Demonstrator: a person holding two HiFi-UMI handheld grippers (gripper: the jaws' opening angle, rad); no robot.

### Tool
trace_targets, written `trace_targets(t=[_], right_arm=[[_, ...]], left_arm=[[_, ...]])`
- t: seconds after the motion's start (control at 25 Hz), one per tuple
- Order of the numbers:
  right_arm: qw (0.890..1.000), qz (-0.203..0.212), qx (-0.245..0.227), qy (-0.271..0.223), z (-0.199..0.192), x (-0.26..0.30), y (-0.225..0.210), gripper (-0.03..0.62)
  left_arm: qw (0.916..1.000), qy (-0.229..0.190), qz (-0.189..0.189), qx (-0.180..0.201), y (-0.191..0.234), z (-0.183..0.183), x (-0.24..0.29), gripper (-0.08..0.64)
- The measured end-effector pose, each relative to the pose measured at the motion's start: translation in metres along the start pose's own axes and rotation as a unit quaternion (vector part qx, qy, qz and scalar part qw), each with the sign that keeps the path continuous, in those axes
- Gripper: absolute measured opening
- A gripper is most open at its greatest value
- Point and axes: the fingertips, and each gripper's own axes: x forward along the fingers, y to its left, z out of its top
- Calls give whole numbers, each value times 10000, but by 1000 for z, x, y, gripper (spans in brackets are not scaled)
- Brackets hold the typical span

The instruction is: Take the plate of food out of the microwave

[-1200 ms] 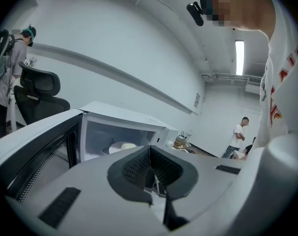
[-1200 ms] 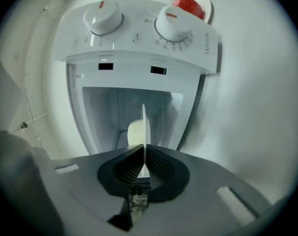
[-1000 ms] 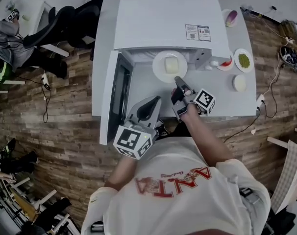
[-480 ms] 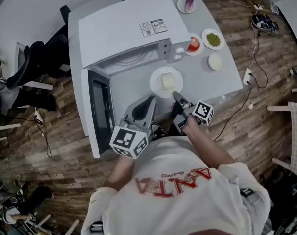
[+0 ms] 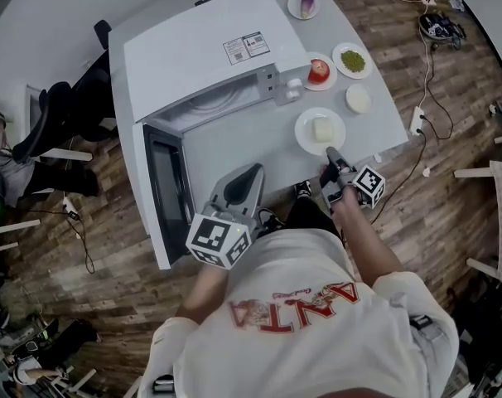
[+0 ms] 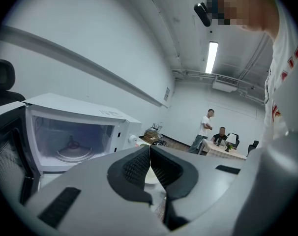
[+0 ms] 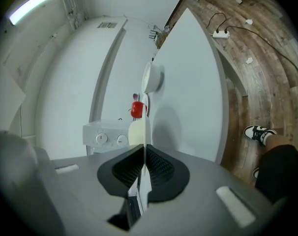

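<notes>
Head view puts the microwave [image 5: 205,52] at the left of the grey table [image 5: 234,143]. Its door [image 5: 164,191] is swung fully open along the table's left edge. In the left gripper view the glass turntable [image 6: 73,152] shows in the lit cavity.

Just right of the door the left gripper [image 5: 253,172] hangs over the table's front edge. Its jaws are pressed together with nothing between them.

Next comes a bare stretch of tabletop, open from the cavity mouth to the front edge.

The plate [image 5: 307,137] with its pale block of food [image 5: 321,128] is outside the microwave, near the table's front right corner. The right gripper [image 5: 331,153] is clamped on the plate's near rim. Its own view shows the rim edge-on between the closed pads [image 7: 156,166]. Whether the plate rests on the table or hangs just above it, I cannot tell.

Behind the plate stand 3 small dishes: 1 with a red fruit [image 5: 318,71], 1 with green bits [image 5: 352,60], 1 white [image 5: 358,99], the last nearest the plate. The table's right edge runs close beside them. Past it, a power strip [image 5: 416,121] lies on the wooden floor [image 5: 450,139].
</notes>
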Motion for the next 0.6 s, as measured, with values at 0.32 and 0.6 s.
trace_targets(t=[0.32,0.6], right_arm=[[9990,-224,105,-372,35,3,-22,18],[9985,-434,34,-330,37,5,-29,18]], left_arm=[[9999,5,159,-17,3,-1,-6,9],[9997,20,223,-77,5,-4,-5,9]])
